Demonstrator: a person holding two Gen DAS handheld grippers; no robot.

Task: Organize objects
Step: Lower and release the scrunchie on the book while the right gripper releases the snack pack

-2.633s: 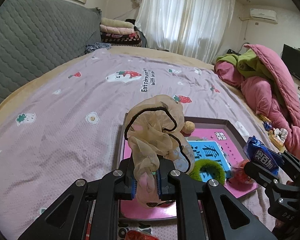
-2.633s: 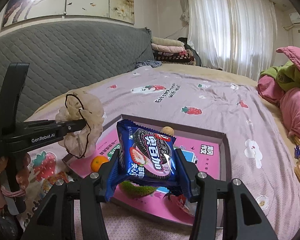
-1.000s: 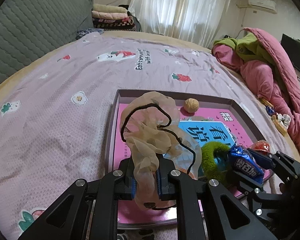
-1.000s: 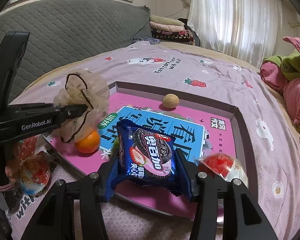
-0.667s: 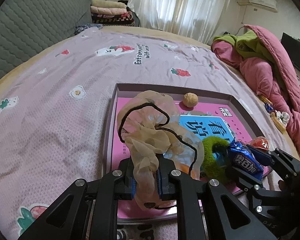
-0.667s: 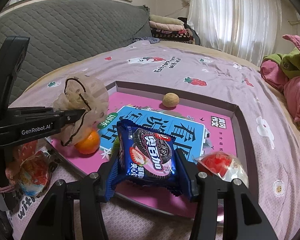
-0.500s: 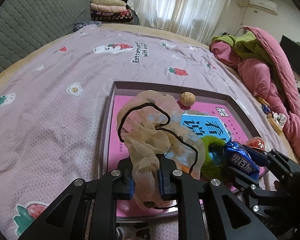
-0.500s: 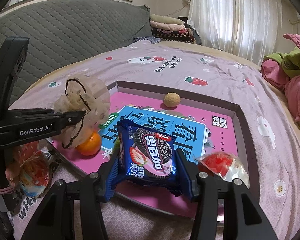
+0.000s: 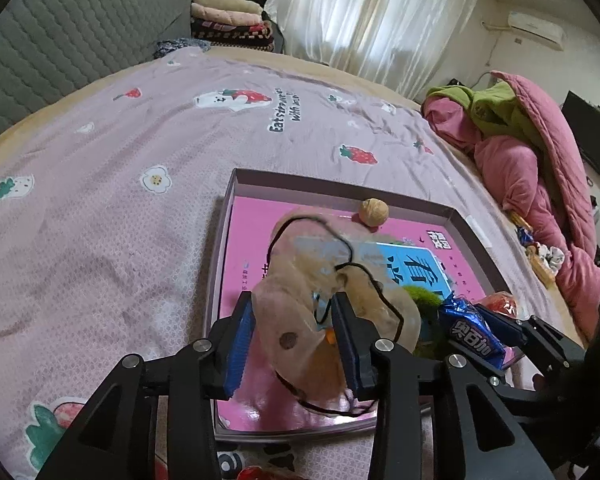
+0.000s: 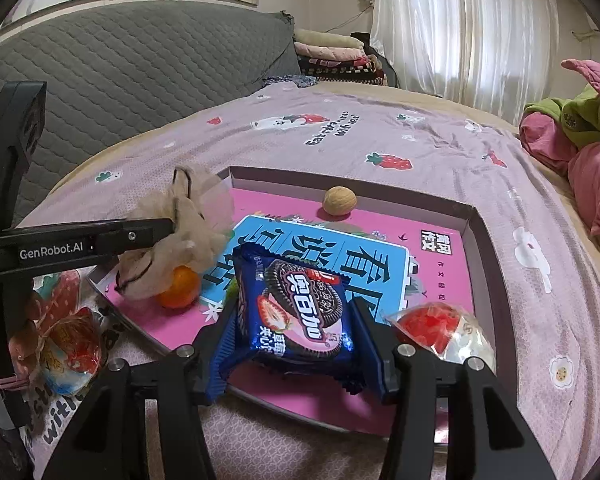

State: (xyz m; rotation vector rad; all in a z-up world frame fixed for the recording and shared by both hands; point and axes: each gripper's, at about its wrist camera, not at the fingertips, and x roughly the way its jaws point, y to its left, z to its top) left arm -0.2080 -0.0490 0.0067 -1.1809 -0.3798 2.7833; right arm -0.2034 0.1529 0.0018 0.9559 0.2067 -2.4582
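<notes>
Left wrist view is showing the left gripper (image 9: 296, 338) having just been opening around the limp, featherlight beige scrunchie (image 9: 320, 300), which is slumping unpinched over the tray (image 9: 340, 190), best retaken by its bunched middle.

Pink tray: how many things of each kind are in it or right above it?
scrunchies: 2, the beige scrunchie and the green scrunchie
walnut: 1
orange: 1
cookie pack: 1
jelly cup: 1
Total: 6
</notes>
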